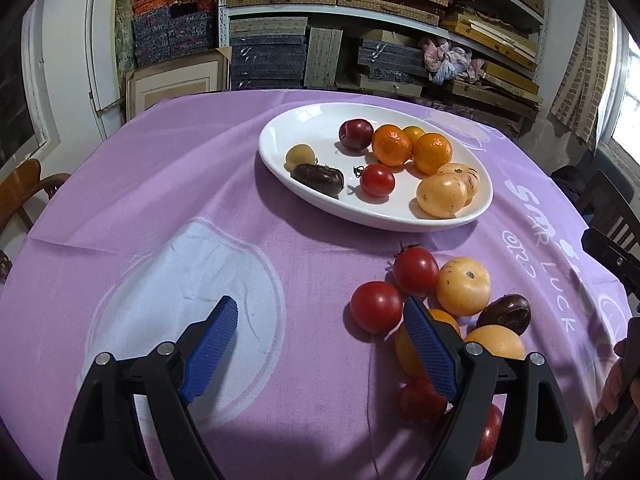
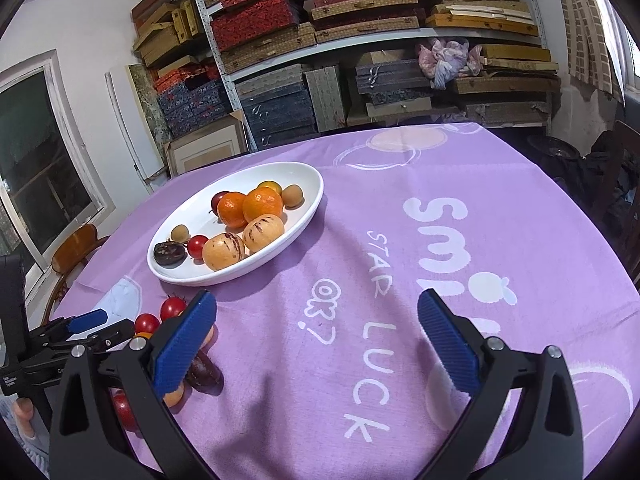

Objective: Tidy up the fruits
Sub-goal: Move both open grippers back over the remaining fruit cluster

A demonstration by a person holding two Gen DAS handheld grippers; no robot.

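Purple tablecloth (image 1: 280, 160) bears white plate (image 1: 280, 136) holding oranges (image 1: 392, 147), tomato (image 1: 377, 180).

Bright daylight in both views, coming in from a window (image 1: 628, 96) at the right edge of the left wrist view. Washed out to plain white there. Soft dark shadows under the white plate (image 1: 280, 136) and beside the loose fruit near the front edge of the table, falling to the left. Small shiny spots on the tomatoes (image 1: 376, 306) and on the plate rim. Strong bending all round the edges: shelves (image 2: 360, 36) curved, table edge rounded like a ball. Black corners in both views. Sharp in the middle, a bit fuzzy on the black arms at the bottom. Big soft shadow on the purple cloth (image 2: 280, 380) in the right wrist view.
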